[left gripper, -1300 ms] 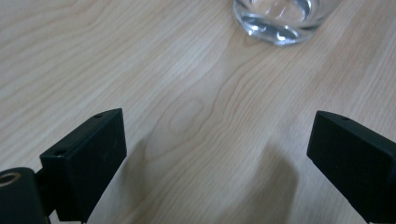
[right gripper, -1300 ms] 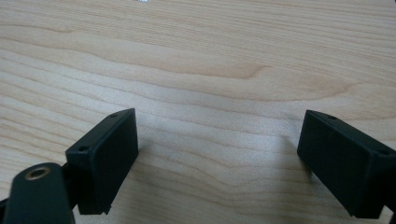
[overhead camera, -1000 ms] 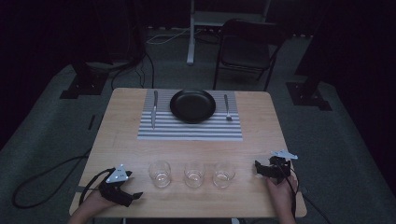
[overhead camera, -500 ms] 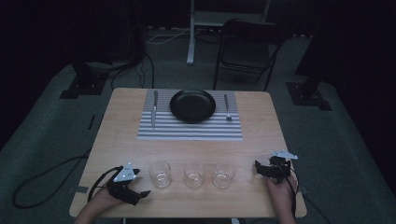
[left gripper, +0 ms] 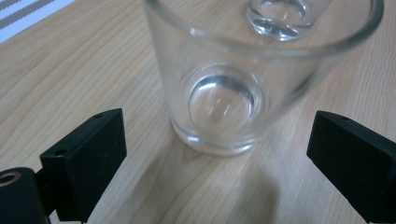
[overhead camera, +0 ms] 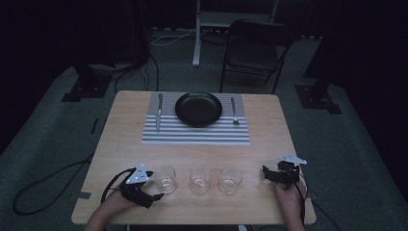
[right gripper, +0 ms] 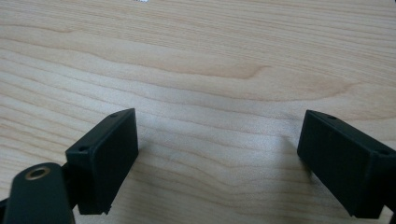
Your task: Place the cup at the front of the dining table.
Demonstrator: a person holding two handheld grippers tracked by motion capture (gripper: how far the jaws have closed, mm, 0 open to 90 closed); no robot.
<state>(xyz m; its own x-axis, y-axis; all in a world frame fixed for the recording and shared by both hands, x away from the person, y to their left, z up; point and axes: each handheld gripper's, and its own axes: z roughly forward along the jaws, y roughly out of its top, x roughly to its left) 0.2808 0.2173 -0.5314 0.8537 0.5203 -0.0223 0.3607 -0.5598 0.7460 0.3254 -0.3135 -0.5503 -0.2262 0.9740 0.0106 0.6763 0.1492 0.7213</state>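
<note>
The high view is dim, with black surroundings and only the pale wooden table [overhead camera: 192, 144] lit, while both gripper views are bright, with the close clear drinking glass [left gripper: 243, 84] soft and casting a faint shadow.

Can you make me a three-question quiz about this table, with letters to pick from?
1. Where is the black plate?
A. on the striped mat
B. on the chair
C. beside the glasses

2. How many glasses stand in the row at the near edge?
A. two
B. three
C. five

3. How is the left tool by the left glass?
A. shut on it
B. open, with the glass ahead of its jaws
C. lying inside it

Answers:
1 A, the plate sits in the middle of the mat.
2 B, three clear glasses stand side by side.
3 B, both jaws stand apart, short of the glass.
</note>
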